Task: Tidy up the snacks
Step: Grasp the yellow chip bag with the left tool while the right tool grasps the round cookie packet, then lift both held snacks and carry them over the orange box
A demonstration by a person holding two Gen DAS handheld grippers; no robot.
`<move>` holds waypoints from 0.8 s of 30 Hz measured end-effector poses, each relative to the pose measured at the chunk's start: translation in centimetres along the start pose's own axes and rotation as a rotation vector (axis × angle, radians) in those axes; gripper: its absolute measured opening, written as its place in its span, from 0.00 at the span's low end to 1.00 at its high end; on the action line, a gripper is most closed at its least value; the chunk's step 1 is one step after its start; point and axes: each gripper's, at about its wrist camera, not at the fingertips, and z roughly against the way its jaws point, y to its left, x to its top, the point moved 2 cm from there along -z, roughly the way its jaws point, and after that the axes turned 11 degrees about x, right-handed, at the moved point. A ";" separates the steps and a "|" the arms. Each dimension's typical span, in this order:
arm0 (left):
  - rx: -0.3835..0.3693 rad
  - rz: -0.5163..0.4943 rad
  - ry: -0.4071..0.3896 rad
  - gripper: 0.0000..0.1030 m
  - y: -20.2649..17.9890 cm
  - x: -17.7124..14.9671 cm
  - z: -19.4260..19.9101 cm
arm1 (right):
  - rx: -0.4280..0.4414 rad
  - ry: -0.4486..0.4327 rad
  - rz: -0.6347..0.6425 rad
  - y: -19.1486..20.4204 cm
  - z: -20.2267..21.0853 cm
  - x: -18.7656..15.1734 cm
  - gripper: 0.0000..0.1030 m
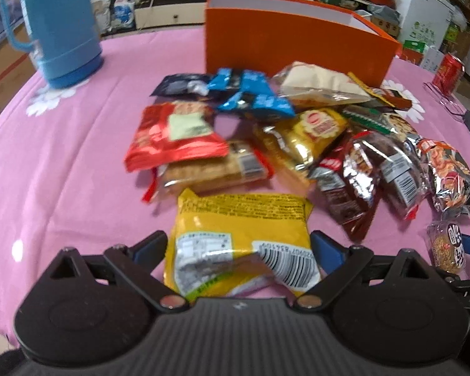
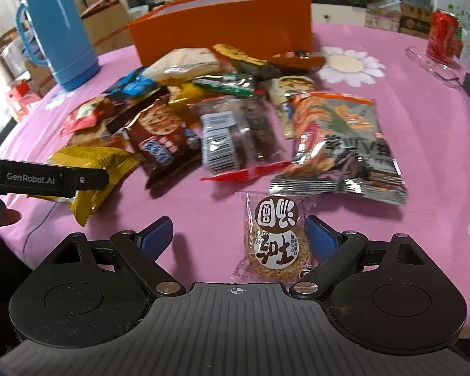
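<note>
Between the right gripper's point(image 2: 239, 235) parted jaws lies a clear-wrapped round sesame cake point(image 2: 275, 244); the left gripper's point(image 1: 239, 247) jaws flank a yellow packet point(image 1: 238, 238), apart.

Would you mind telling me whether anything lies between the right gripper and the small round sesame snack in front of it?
Nothing visible does. The round sesame snack already lies between the open fingers of the right gripper, on bare pink tablecloth, clear of the other packets.
</note>
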 end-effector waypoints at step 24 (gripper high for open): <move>-0.117 0.026 0.005 0.39 0.1 -0.9 0.5 | -0.033 -0.037 0.073 0.9 0.9 -1.0 0.14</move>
